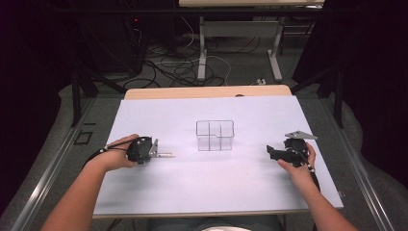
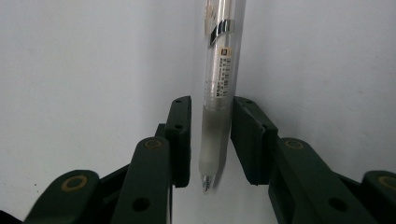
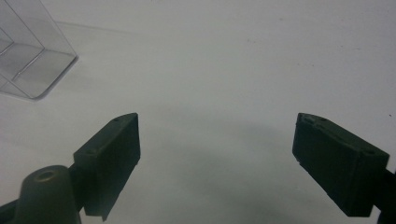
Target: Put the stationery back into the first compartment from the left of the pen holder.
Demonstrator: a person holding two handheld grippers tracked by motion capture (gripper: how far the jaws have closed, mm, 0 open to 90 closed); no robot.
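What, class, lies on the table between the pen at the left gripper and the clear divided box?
Nothing visible: only bare white table lies between the pen, which sits between the left gripper jaws, and the clear box.

Both my forearms reach in over the bench, one hand on each gripper. My left gripper [image 1: 156,153] sits at the left, its fingers [image 2: 180,140] drawn close together around a pen [image 2: 217,93], though contact is unclear. My right gripper [image 1: 272,151] rests at the right, its fingers [image 3: 109,158] spread wide and holding nothing.
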